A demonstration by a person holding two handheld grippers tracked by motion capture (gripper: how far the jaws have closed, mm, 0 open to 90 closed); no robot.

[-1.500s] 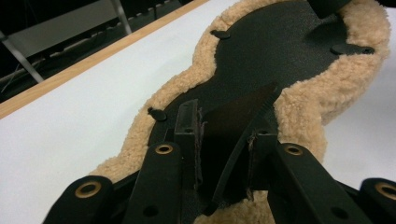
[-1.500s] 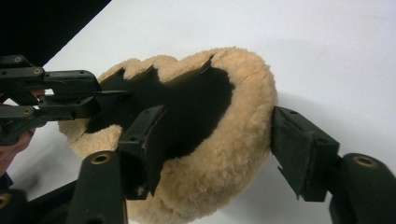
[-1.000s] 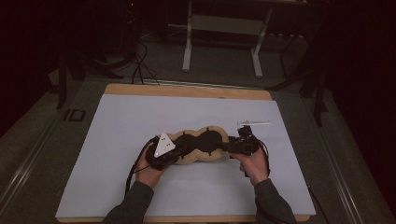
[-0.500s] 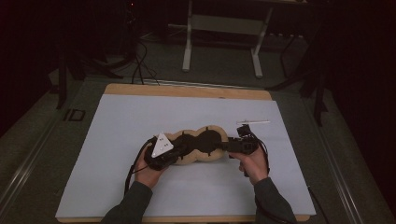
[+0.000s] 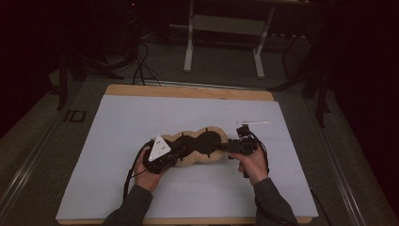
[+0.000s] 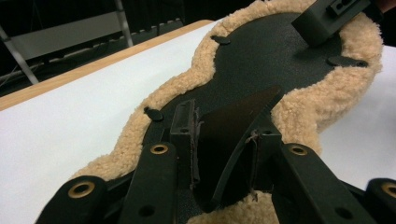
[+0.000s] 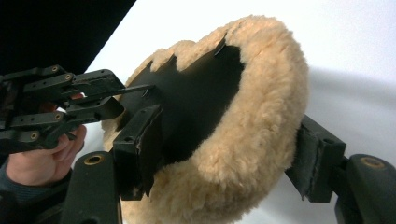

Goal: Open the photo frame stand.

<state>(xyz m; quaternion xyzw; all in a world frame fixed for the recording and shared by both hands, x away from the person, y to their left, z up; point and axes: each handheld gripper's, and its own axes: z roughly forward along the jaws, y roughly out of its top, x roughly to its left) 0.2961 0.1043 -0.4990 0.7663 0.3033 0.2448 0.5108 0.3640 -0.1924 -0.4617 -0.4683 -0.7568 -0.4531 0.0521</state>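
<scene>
Item: fleece pad [image 5: 200,148], tan woolly border round a black lobed backing, lying near the middle of the white sheet [image 5: 117,141] that covers the wooden-edged table [image 5: 188,91]; long axis runs left to right in the high view, between my two hands

My left gripper [image 5: 181,151]: at the pad's left end. In the left gripper view my jaws are partly closed and pinch a raised black flap [image 6: 236,140] of the backing, pads pressed on both faces of it, the flap standing tilted up off the pad [image 6: 261,60]. Grey three-cornered plate on top, facing the high camera

My right gripper [image 5: 217,147]: at the pad's right end. In the right gripper view my jaws stand wide and straddle the lifted, curled end of the pad [image 7: 261,116], one finger [image 7: 140,140] against the black backing, the other finger [image 7: 315,158] on the woolly outer side; the jaws have just been closing a little with the pad between them. Whether the far pad presses the fleece I cannot tell

Also on the sheet: slim white stick [image 5: 253,122], beyond my right hand [image 5: 251,165], apart from the pad
</scene>
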